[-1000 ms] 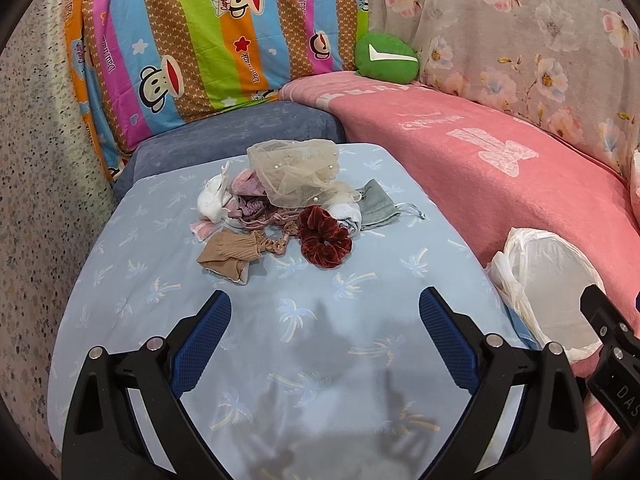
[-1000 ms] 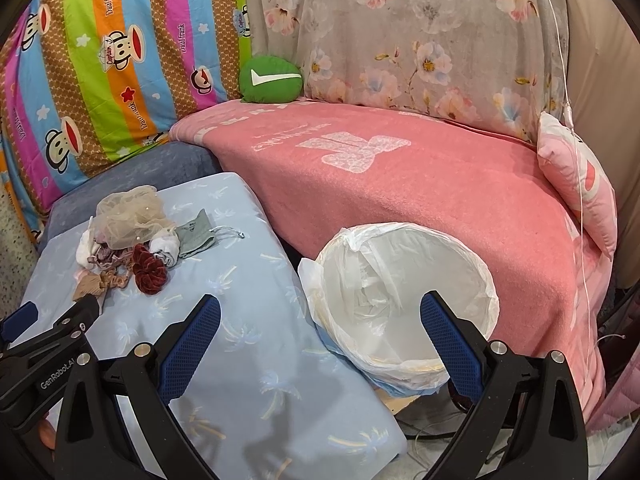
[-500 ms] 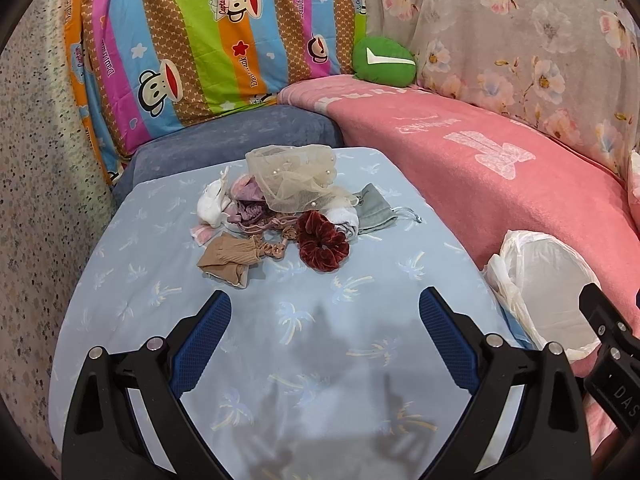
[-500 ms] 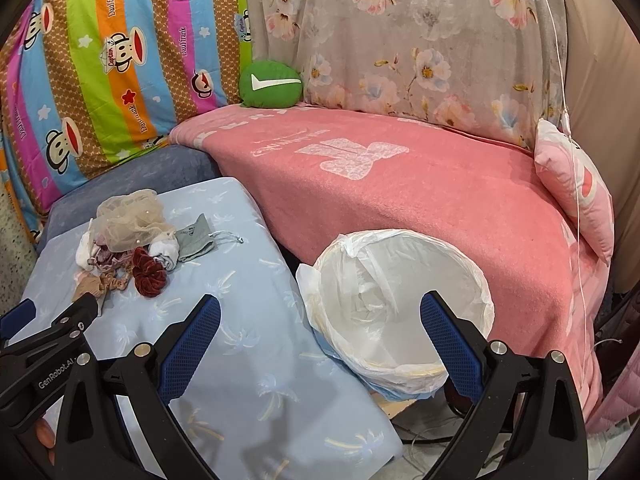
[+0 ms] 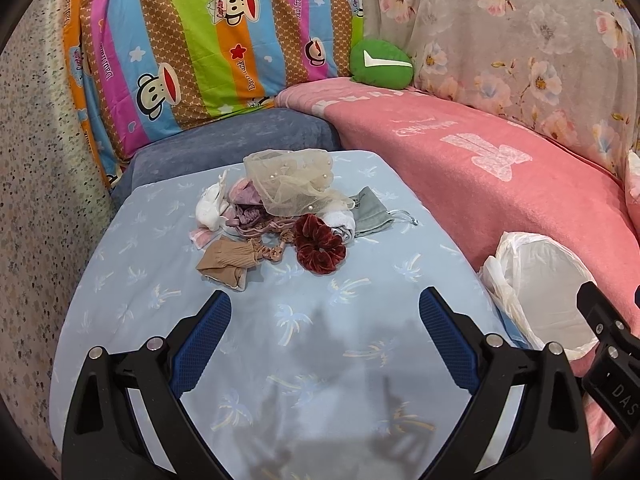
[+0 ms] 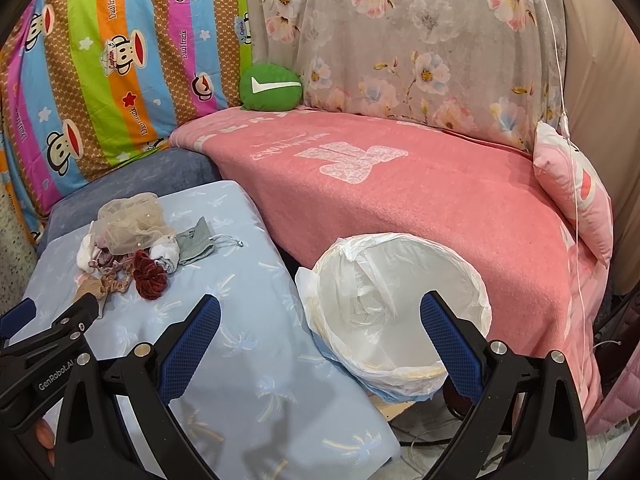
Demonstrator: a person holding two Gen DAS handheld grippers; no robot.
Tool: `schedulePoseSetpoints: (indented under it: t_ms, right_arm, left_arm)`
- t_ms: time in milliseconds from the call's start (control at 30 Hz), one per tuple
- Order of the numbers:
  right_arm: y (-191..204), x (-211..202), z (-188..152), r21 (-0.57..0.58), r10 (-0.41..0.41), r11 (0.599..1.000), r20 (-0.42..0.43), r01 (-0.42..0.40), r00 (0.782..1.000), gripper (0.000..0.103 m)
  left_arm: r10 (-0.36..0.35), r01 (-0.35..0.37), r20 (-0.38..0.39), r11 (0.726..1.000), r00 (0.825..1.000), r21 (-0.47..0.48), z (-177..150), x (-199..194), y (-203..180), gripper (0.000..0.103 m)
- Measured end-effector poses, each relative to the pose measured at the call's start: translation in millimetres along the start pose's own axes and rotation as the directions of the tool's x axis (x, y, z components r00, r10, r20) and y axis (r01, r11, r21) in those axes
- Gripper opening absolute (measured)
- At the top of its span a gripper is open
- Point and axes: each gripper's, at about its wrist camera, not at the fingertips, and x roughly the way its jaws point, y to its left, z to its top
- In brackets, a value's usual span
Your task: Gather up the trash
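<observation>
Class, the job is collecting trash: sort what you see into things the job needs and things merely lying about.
Belongs to the job:
pile of small fabric items
dark red scrunchie
lined bin
left gripper, open
right gripper, open

Just lying about:
green cushion
pink pillow
pink blanket

We see our fingers [image 5: 206, 332] padded in blue on black frames. Ahead of them lies a pale blue cover [image 5: 160, 292] printed with palm trees. On it sit a dark red velvet scrunchie [image 5: 320, 249], beige netting with pearls [image 5: 292, 188], a tan stocking [image 5: 228, 262] and a grey-green pouch [image 5: 370, 216]. Right of the fingers, a white bin liner [image 6: 400, 300]; beyond, a pink blanket [image 6: 400, 200], a green cushion [image 6: 270, 88], and striped monkey-print fabric [image 5: 200, 40].
</observation>
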Motion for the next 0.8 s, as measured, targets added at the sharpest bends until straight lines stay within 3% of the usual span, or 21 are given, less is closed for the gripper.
schedulePoseSetpoints:
  t_ms: [800]
  right_arm:
    - [-0.3, -2.0, 0.4, 0.002, -0.001, 1.0, 0.004, 0.001, 1.0, 0.097]
  left_arm:
    - [-0.001, 0.001, 0.002, 1.0, 1.0, -0.002, -0.4, -0.4, -0.1, 0.091]
